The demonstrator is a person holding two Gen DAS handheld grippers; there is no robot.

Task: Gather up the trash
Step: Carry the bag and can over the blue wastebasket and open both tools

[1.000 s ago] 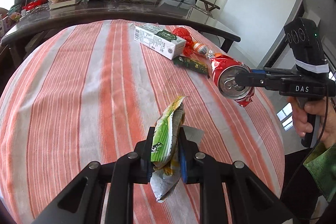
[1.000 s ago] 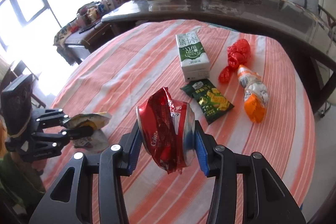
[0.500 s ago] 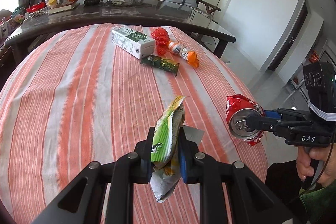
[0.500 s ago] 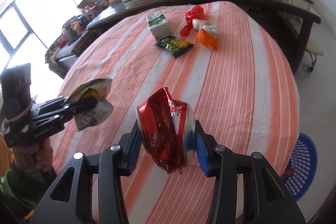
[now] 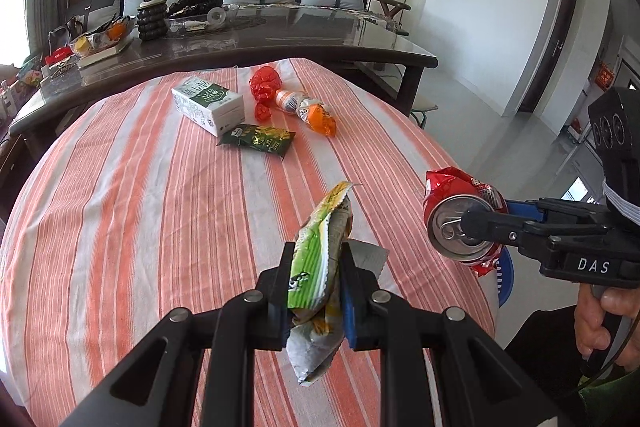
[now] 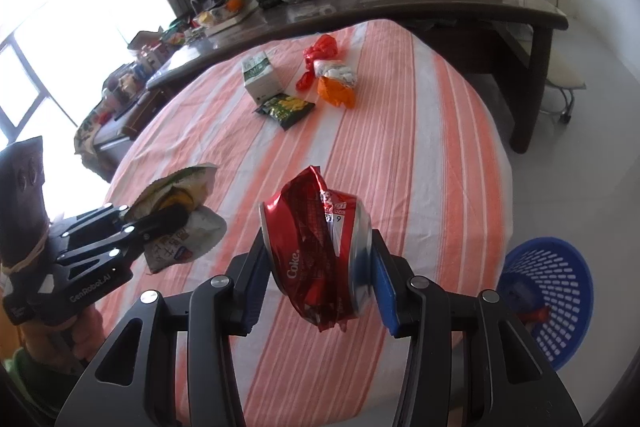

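The left gripper [image 5: 314, 291] was clamped on a green snack wrapper [image 5: 320, 247], which stood upright between the jaws with its crumpled tail hanging below them; the right gripper [image 6: 320, 267] was clamped on a crushed red cola can [image 6: 316, 247], pads pressed against its two ends. Against the view of a second earlier, both loads had travelled away from the far trash toward the near edge of the striped table [image 6: 420, 147]; a blue basket [image 6: 560, 287] had come into view on the floor, below and to the right of the right jaws, with some red item already inside. The milk carton [image 5: 208, 103], dark green packet [image 5: 258, 139], red wrapper [image 5: 264, 85] and orange-ended bottle [image 5: 306, 107] lay well ahead of both jaws, untouched; this suggests two deposits imminent and four pieces left to collect.
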